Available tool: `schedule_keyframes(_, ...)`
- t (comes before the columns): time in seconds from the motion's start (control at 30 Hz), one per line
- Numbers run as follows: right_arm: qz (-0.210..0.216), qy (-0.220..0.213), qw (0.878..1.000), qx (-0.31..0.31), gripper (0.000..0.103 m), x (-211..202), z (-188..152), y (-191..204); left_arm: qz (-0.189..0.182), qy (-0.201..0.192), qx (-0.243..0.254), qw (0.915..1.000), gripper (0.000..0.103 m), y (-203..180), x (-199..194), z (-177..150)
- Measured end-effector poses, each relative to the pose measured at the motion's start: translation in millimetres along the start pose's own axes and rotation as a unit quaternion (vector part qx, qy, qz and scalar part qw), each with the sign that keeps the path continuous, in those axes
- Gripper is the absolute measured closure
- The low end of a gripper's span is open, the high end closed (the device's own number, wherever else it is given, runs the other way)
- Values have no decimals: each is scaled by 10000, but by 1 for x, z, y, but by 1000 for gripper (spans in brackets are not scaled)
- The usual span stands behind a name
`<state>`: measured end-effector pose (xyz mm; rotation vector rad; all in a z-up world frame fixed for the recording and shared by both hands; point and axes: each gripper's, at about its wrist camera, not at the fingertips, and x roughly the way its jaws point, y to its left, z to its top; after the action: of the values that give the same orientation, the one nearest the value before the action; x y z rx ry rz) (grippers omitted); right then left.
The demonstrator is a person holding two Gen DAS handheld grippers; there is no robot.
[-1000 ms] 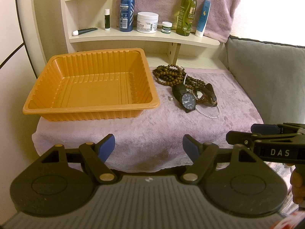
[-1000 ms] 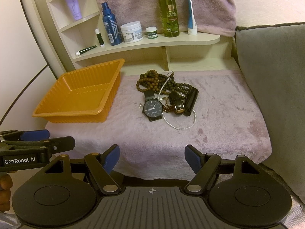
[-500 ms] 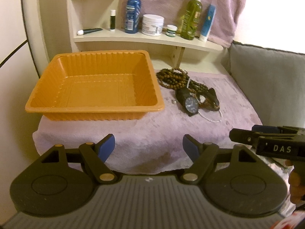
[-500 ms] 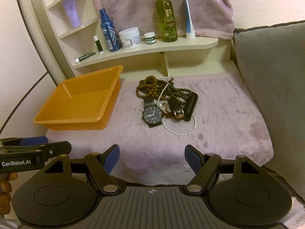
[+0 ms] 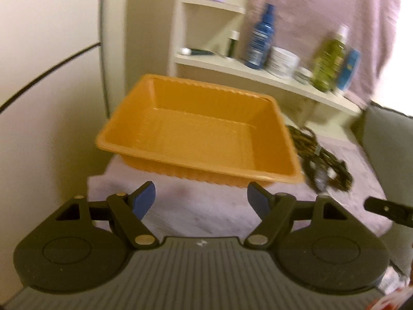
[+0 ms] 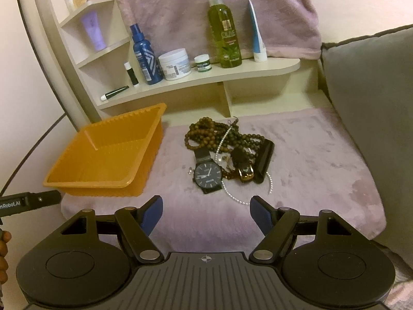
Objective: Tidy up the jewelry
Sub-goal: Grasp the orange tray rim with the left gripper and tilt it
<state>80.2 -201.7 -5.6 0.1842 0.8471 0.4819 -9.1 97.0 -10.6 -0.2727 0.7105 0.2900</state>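
An empty orange tray (image 5: 281, 139) (image 6: 152, 134) sits at the left of a mauve plush cloth (image 6: 317, 155). To its right lies a pile of jewelry: a black watch (image 6: 207, 174), brown bead strands (image 6: 206, 133), a pearl string (image 6: 236, 197), a gold-faced watch (image 6: 245, 171) and a black case (image 6: 264, 160). The pile shows blurred in the left wrist view (image 5: 322, 157). My left gripper (image 5: 201, 201) is open and empty in front of the tray. My right gripper (image 6: 206, 209) is open and empty, in front of the pile.
A cream shelf (image 6: 206, 77) behind holds a blue bottle (image 6: 144, 56), a white jar (image 6: 175, 63), a green bottle (image 6: 225, 33) and tubes. A grey cushion (image 6: 369, 82) bounds the right side. A pink towel (image 6: 219, 7) hangs behind.
The left gripper has swung left and closer to the tray, and its view is blurred by motion. The right gripper has moved forward toward the jewelry pile. Both stay open.
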Motion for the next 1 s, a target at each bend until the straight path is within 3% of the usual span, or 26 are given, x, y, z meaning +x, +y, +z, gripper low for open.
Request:
schedule_keyframes(0.53, 138, -96, 9994, -309, 28, 62, 15, 13, 777, -493, -543, 9943, 31, 73, 29, 8)
schedule_keyframes(0.77, 21, -131, 9993, -338, 28, 79, 18, 13, 699, -852, -894, 9899, 34, 90, 51, 7)
schedule_keyframes(1.0, -75, -143, 9992, -366, 28, 89, 21, 14, 539, -879, -1127, 9883, 42, 92, 76, 8)
